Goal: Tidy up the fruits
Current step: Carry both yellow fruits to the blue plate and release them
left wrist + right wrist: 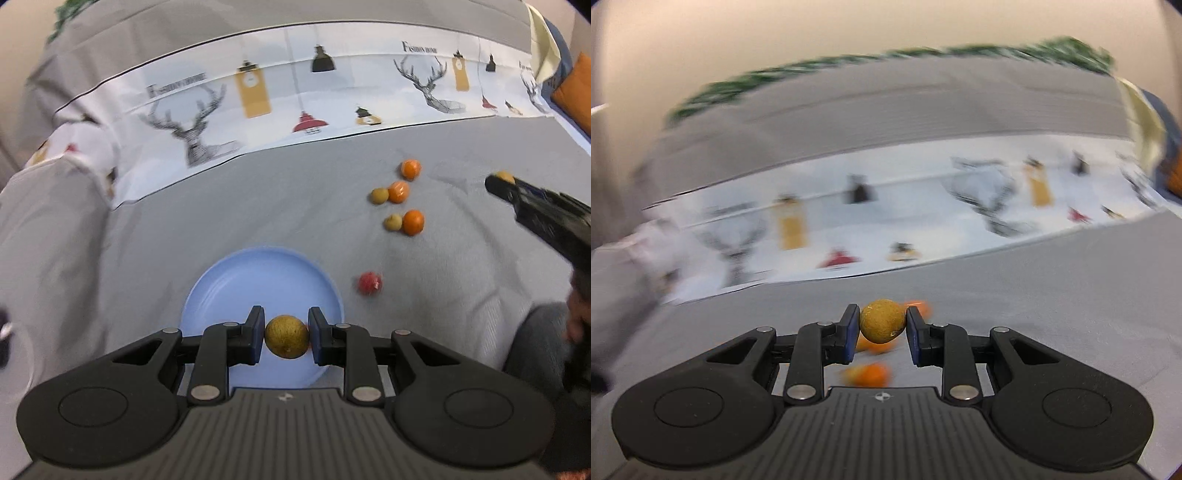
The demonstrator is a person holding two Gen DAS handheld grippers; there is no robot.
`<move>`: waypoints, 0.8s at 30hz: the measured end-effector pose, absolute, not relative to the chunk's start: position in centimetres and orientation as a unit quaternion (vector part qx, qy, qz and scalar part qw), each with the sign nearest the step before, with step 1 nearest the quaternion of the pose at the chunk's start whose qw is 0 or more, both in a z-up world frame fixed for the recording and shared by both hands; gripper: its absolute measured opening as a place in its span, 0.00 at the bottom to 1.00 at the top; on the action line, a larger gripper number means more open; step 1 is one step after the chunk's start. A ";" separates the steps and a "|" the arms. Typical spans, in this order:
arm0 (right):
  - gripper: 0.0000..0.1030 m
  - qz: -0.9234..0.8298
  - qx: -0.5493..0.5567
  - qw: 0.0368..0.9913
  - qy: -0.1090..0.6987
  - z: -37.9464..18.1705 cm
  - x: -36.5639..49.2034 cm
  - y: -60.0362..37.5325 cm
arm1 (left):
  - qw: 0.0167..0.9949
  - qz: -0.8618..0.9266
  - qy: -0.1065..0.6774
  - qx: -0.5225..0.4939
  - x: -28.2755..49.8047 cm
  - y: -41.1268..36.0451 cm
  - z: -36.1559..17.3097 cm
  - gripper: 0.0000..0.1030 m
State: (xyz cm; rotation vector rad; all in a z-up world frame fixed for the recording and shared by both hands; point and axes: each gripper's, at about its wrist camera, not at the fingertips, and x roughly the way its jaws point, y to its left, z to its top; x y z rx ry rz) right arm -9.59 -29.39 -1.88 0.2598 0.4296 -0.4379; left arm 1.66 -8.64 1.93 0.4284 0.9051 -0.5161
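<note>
Each claw (286, 334) (882, 326) grips a yellowish fruit (286, 336) (882, 321); blurred, seemingly orange fruits (868, 373) beneath right.

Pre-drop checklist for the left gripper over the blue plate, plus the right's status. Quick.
1. Left gripper shut on yellow-brown fruit: ok.
2. Blue plate under that fruit: ok.
3. Plate has bare room: ok.
4. Right gripper shut on second yellow-brown fruit: ok.
5. Right gripper clear of the plate: ok, off to the side.
6. Loose fruits, such as the red fruit, still on the grey cloth: not ok.
</note>
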 end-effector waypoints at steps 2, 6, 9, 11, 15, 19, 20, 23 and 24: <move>0.27 -0.167 0.115 0.955 0.215 -0.3 -11.1 -25.9 | 0.850 -0.238 0.427 0.196 0.2 -6.6 2.4 0.27; 0.27 -0.082 0.110 0.962 0.237 1.7 -13.6 -19.7 | 0.854 -0.223 0.437 0.175 -2.7 -2.5 2.6 0.27; 0.27 -0.033 0.101 0.961 0.255 2.7 -14.8 -15.4 | 0.856 -0.211 0.445 0.159 -4.6 0.0 2.1 0.27; 0.27 -0.009 0.084 0.962 0.261 3.3 -15.5 -12.9 | 0.858 -0.207 0.443 0.155 -5.7 1.1 1.7 0.27; 0.27 0.013 0.055 0.961 0.269 3.9 -16.4 -9.8 | 0.863 -0.200 0.445 0.134 -7.3 3.1 0.9 0.27; 0.27 0.018 0.037 0.961 0.274 4.0 -17.2 -8.4 | 0.865 -0.202 0.444 0.117 -7.8 4.0 0.8 0.27; 0.27 0.017 0.033 0.961 0.275 4.1 -17.1 -8.2 | 0.866 -0.202 0.442 0.116 -7.9 4.1 0.8 0.27; 0.27 0.013 0.025 0.961 0.275 4.2 -17.2 -7.9 | 0.869 -0.206 0.437 0.112 -8.1 4.1 1.0 0.27; 0.27 0.011 0.024 0.961 0.275 4.1 -17.2 -7.9 | 0.869 -0.207 0.436 0.111 -8.1 4.0 1.0 0.27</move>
